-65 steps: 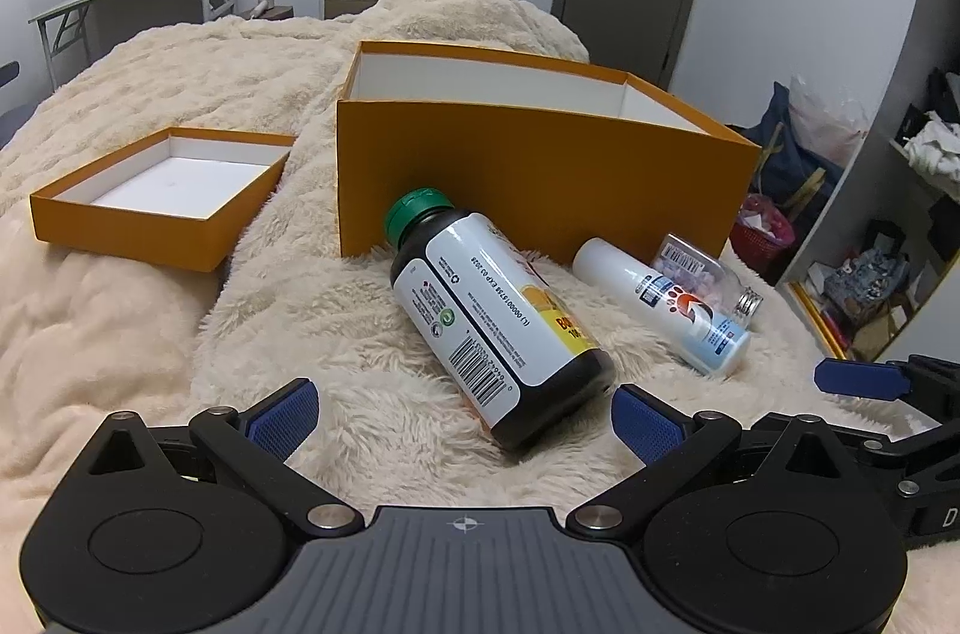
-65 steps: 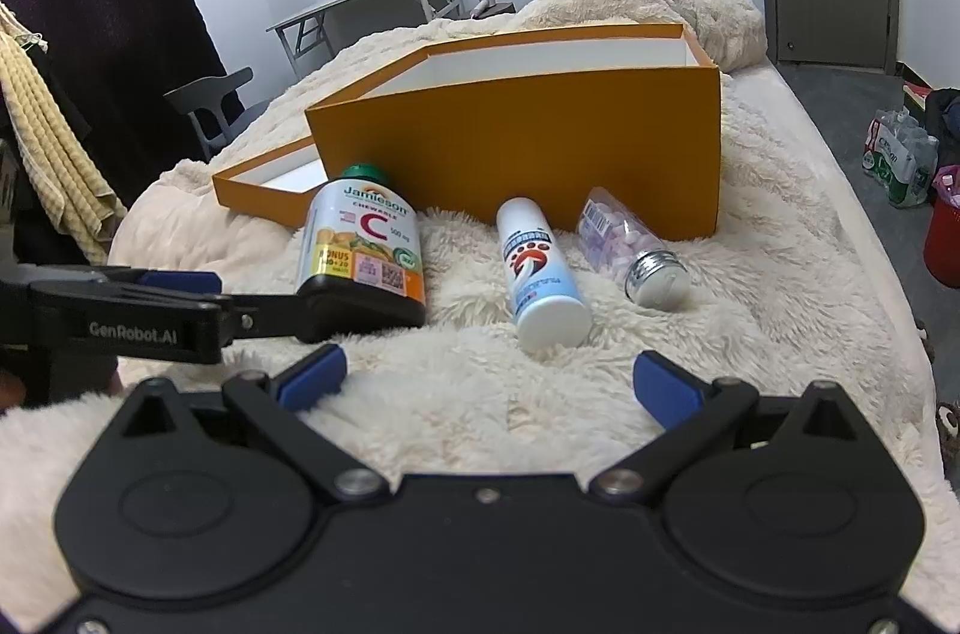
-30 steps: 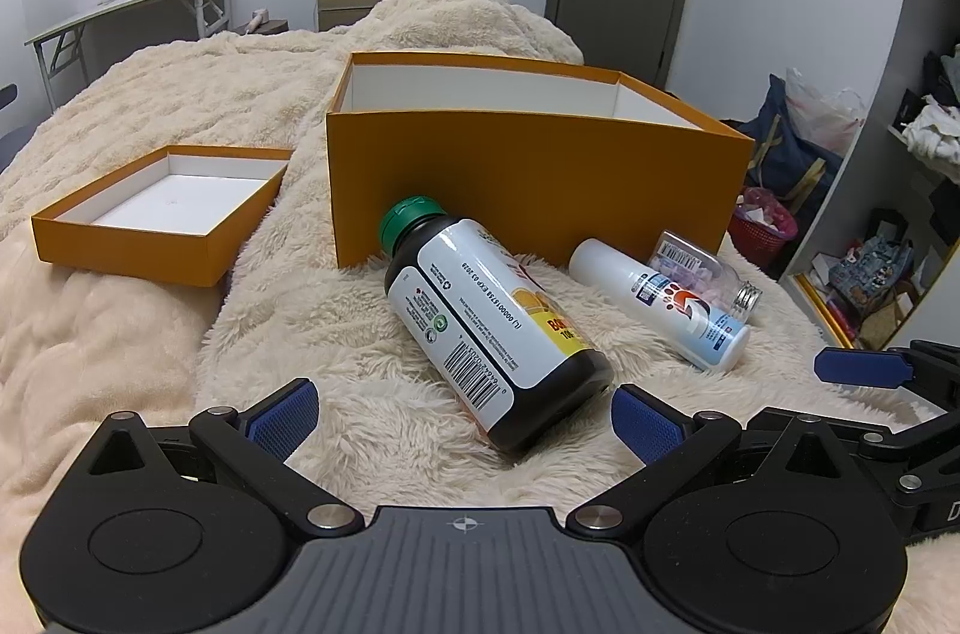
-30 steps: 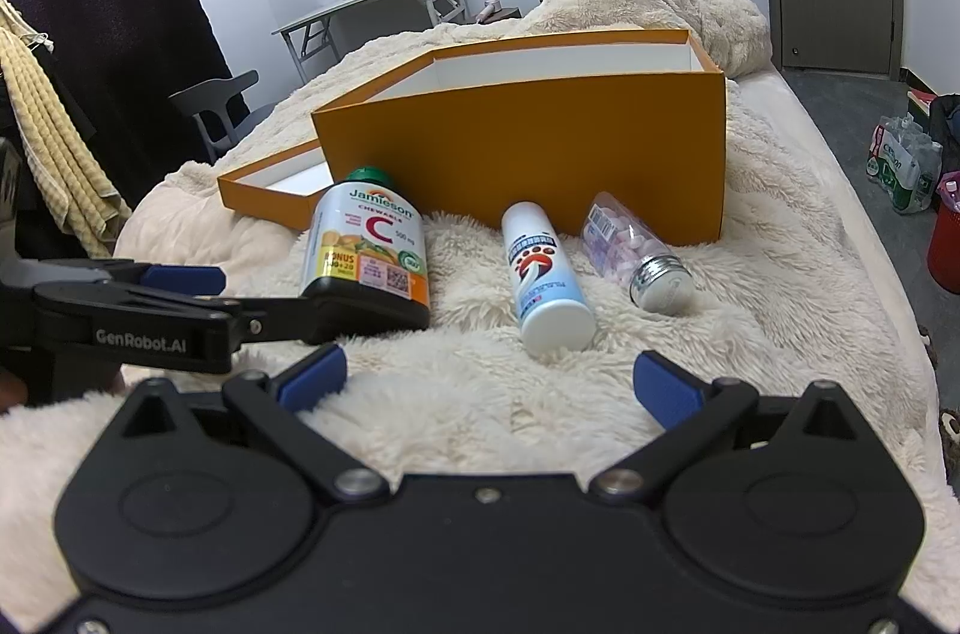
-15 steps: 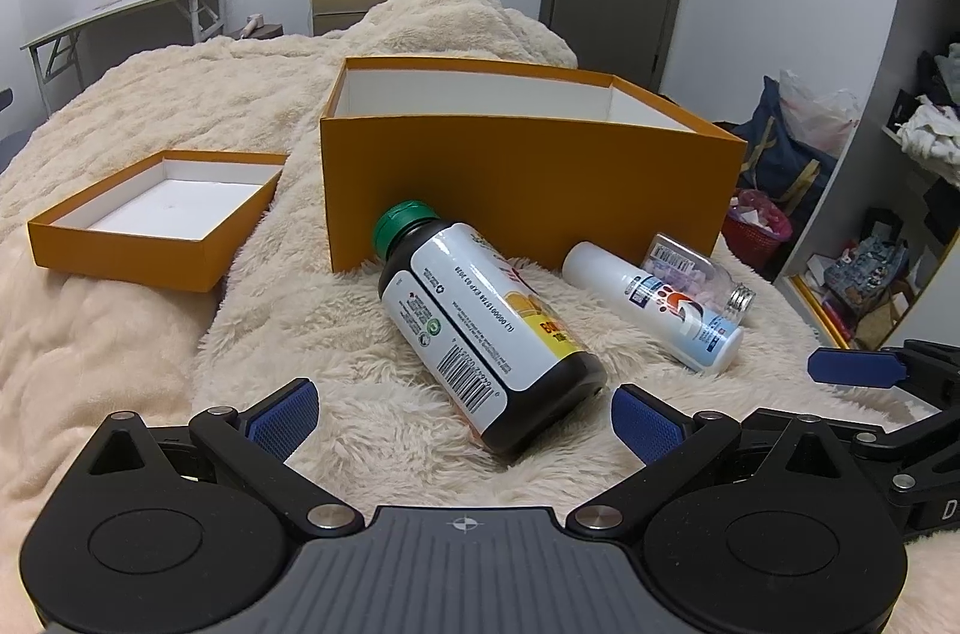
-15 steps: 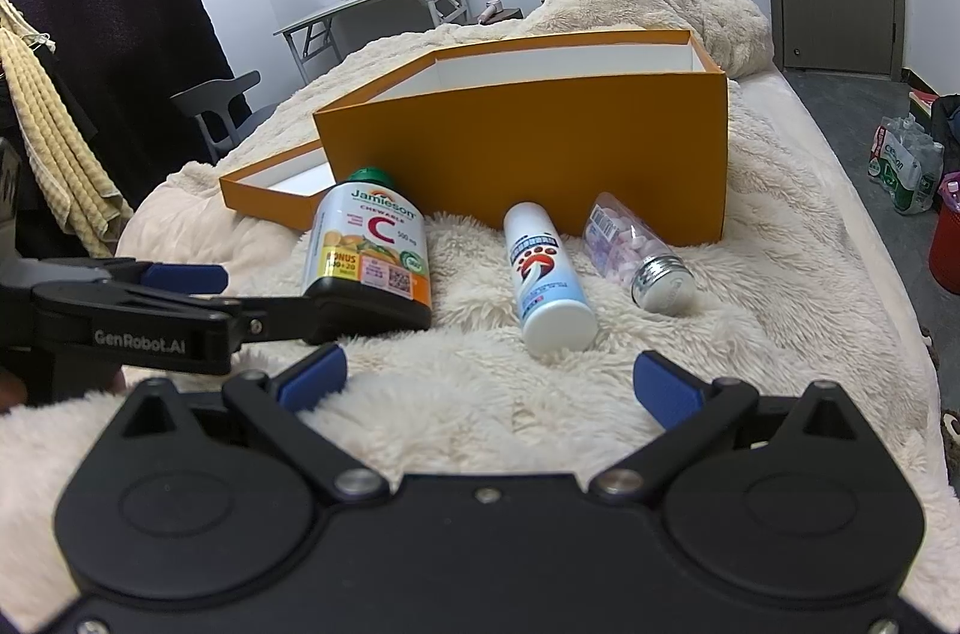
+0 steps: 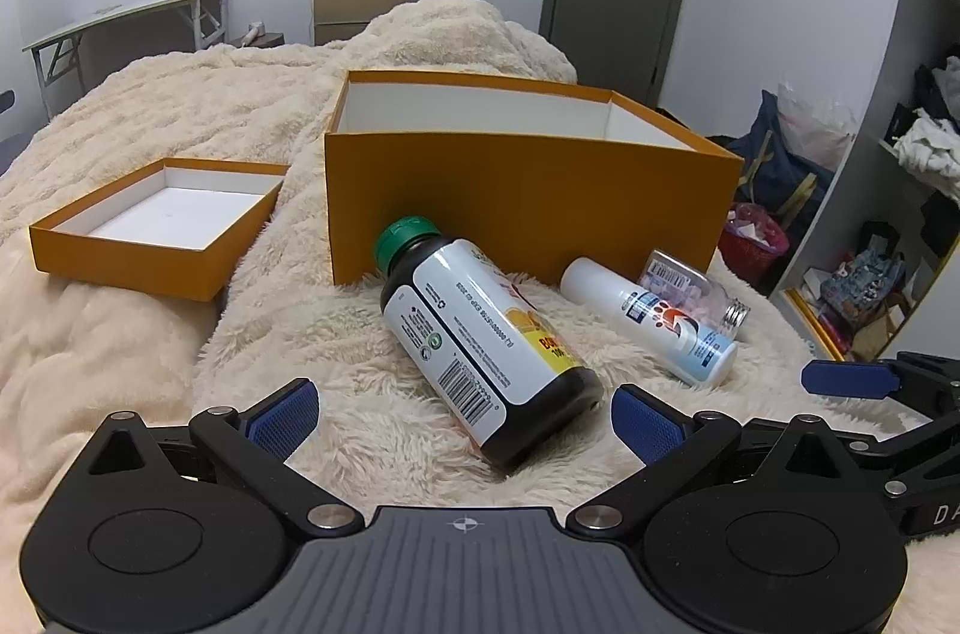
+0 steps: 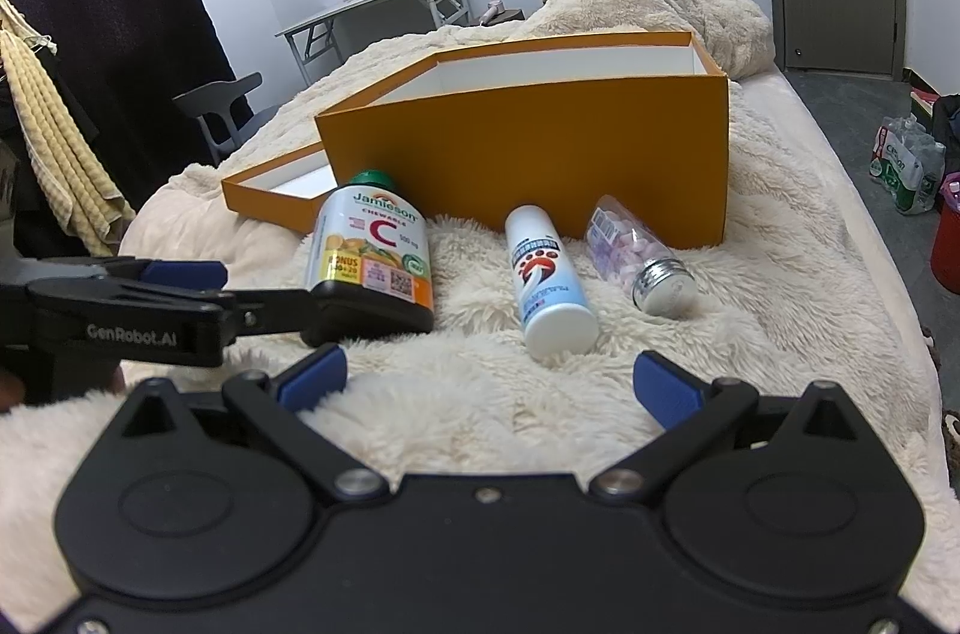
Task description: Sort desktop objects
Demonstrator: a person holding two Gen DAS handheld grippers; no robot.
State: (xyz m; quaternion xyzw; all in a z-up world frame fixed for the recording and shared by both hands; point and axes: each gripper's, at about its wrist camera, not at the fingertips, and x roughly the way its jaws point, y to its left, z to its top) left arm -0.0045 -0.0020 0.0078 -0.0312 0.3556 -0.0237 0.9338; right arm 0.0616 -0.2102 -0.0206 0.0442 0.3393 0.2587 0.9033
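- While both grippers hover low, left gripper (image 7: 465,418) fingers spread wide, vitamin bottle (image 7: 480,340) lying at 12 o'clock between them
- right gripper (image 8: 489,373) fingers spread, empty; white tube (image 8: 549,289) at 12, pill jar (image 8: 639,256) at 1
- orange box (image 8: 540,142) behind all three, lid (image 7: 150,226) at 10 in left view

So on the fluffy cream blanket (image 7: 336,352), the tall orange cardboard box (image 7: 528,208) sits in the middle with its shallow orange lid (image 7: 150,226) off to the left. Lying right in front of the box, left to right: dark green-capped vitamin bottle (image 7: 486,340), white cylindrical spray bottle (image 7: 648,322), clear metal-capped pill jar (image 7: 696,289).
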